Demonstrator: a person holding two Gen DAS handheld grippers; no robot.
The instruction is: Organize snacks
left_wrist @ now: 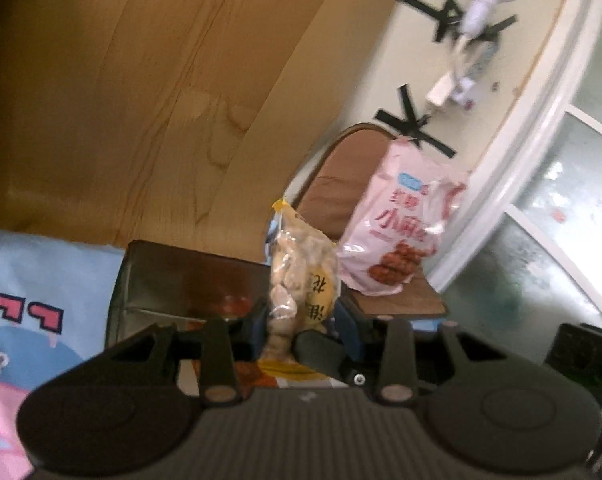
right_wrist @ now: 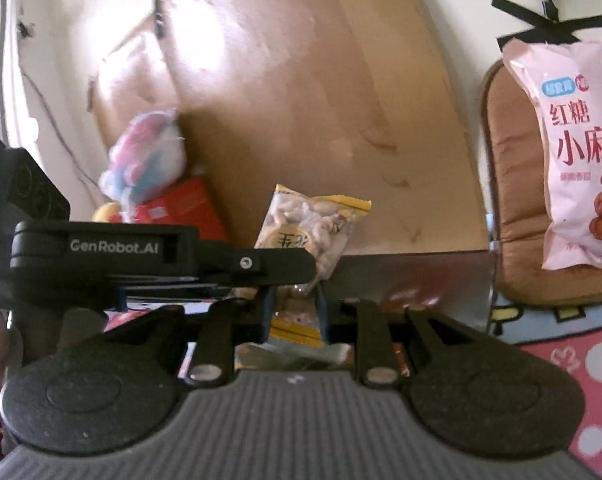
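A clear bag of peanuts (left_wrist: 301, 264) with yellow trim hangs in the air, pinched at its lower end. My left gripper (left_wrist: 297, 320) is shut on it. In the right wrist view the left gripper (right_wrist: 297, 270) reaches in from the left and grips the peanut bag (right_wrist: 313, 224) near its middle. My right gripper (right_wrist: 295, 308) is shut on the same bag just below, and one of its fingers (left_wrist: 321, 354) shows in the left wrist view. A pink bag of brown-sugar twists (left_wrist: 401, 232) (right_wrist: 581, 160) leans on a brown cushion (left_wrist: 333, 188) (right_wrist: 513, 200).
A dark open box (left_wrist: 181, 276) (right_wrist: 413, 276) sits right under the grippers, with more snack packs (right_wrist: 293, 354) inside. A wooden board (left_wrist: 141, 100) leans on the wall behind. A plush toy (right_wrist: 145, 164) and a red box (right_wrist: 185, 204) lie at the left. A patterned mat (right_wrist: 561, 360) covers the floor.
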